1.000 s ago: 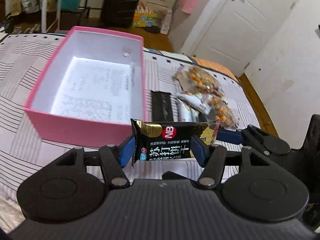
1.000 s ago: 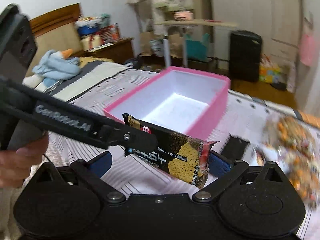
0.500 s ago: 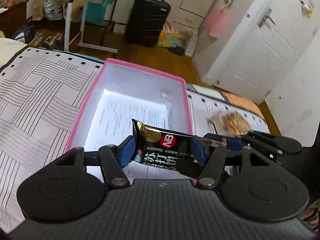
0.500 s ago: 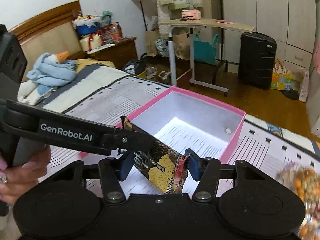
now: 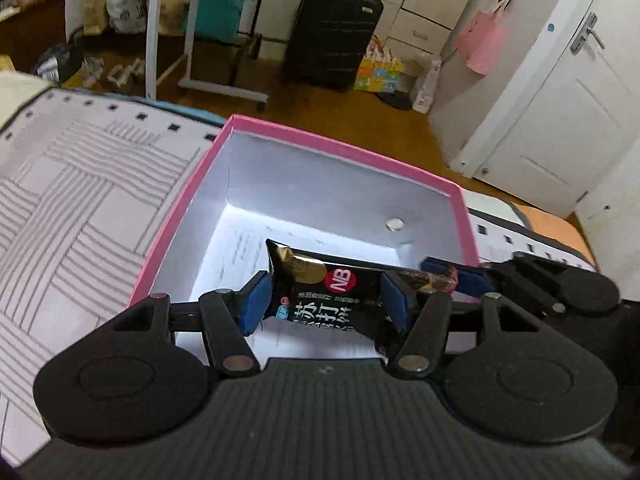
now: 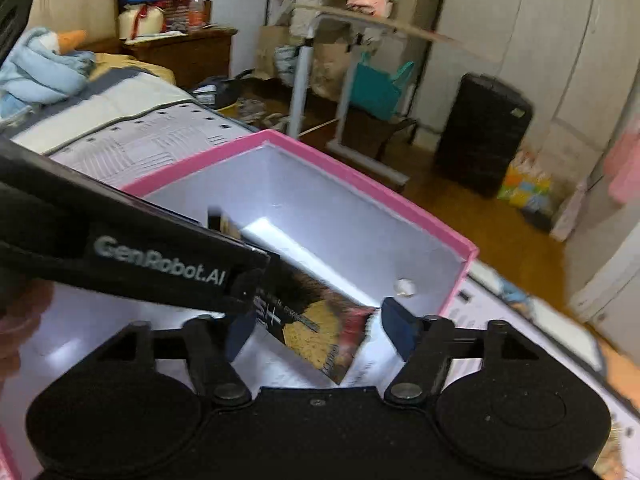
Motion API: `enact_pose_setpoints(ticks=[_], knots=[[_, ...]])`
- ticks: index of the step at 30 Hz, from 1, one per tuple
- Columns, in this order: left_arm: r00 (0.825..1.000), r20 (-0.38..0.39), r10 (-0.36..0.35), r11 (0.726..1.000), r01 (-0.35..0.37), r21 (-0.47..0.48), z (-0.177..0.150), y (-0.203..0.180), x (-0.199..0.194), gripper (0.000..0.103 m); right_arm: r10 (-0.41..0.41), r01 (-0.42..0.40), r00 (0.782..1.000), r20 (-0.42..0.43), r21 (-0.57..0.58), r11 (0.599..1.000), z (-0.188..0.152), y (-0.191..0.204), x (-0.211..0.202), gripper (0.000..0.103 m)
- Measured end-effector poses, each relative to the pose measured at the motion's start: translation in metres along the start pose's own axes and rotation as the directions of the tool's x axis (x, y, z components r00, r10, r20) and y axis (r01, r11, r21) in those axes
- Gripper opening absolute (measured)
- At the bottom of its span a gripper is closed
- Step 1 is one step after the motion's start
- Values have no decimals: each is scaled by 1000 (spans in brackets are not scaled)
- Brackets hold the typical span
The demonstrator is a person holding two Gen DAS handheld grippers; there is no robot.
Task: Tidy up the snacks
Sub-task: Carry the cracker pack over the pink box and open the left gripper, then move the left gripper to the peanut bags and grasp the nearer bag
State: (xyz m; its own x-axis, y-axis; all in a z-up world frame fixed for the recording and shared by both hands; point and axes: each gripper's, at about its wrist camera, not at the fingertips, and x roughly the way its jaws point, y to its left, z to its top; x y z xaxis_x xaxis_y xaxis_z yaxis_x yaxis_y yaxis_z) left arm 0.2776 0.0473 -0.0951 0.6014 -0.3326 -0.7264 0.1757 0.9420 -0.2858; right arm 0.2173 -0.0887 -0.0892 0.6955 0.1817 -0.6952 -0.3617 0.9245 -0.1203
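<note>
A black cracker packet point(image 5: 328, 292) with a red NB mark is held over the open pink box point(image 5: 344, 152), which has a white inside. My left gripper point(image 5: 326, 302) is shut on the packet's middle. My right gripper point(image 6: 316, 334) is shut on the packet's end point(image 6: 320, 332), and it also shows at the right of the left wrist view point(image 5: 452, 272). The left gripper's arm point(image 6: 160, 264) crosses the right wrist view and hides part of the packet. Both grippers hang above the box's near part.
The box stands on a bed with a striped white cover point(image 5: 80, 200). A small white disc point(image 5: 395, 224) sits on the box's far wall. A black suitcase point(image 5: 332, 32), a wheeled table point(image 5: 160, 20) and a white door point(image 5: 560, 120) lie beyond the bed.
Both grippers have carried the packet from beside the box's near right corner to over the inside of the box. The loose snack bags at the right have left the views.
</note>
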Motion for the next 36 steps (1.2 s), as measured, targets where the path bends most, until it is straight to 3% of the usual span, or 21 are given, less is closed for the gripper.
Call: enact_pose_setpoints(ticks=[4, 9, 18, 22, 27, 30, 33, 36], knots=[[998, 40, 47, 998, -49, 33, -3, -5, 2, 60, 68, -72, 997, 46, 78, 994, -5, -15, -32, 75], [998, 66, 17, 997, -22, 73, -9, -12, -22, 61, 109, -116, 992, 58, 117, 986, -13, -39, -76, 77], [999, 37, -22, 983, 14, 183, -16, -43, -90, 61, 162, -167, 986, 44, 150, 974, -35, -76, -151, 77], [999, -10, -38, 970, 39, 238, -16, -69, -116, 62, 196, -194, 981, 1, 152, 969, -42, -93, -187, 85], [995, -97, -27, 937, 59, 345, -27, -111, -138, 67, 193, -189, 981, -12, 144, 971, -66, -107, -232, 90], [991, -121, -59, 922, 101, 374, -38, -132, -149, 71, 182, -182, 983, 11, 143, 973, -89, -113, -251, 97], [987, -121, -104, 906, 144, 397, -50, -151, -154, 77, 146, -148, 989, 23, 144, 978, -118, -121, -254, 102], [990, -86, -115, 879, 142, 455, -67, -173, -149, 80, 84, -83, 996, 3, 178, 980, -155, -133, -241, 102]])
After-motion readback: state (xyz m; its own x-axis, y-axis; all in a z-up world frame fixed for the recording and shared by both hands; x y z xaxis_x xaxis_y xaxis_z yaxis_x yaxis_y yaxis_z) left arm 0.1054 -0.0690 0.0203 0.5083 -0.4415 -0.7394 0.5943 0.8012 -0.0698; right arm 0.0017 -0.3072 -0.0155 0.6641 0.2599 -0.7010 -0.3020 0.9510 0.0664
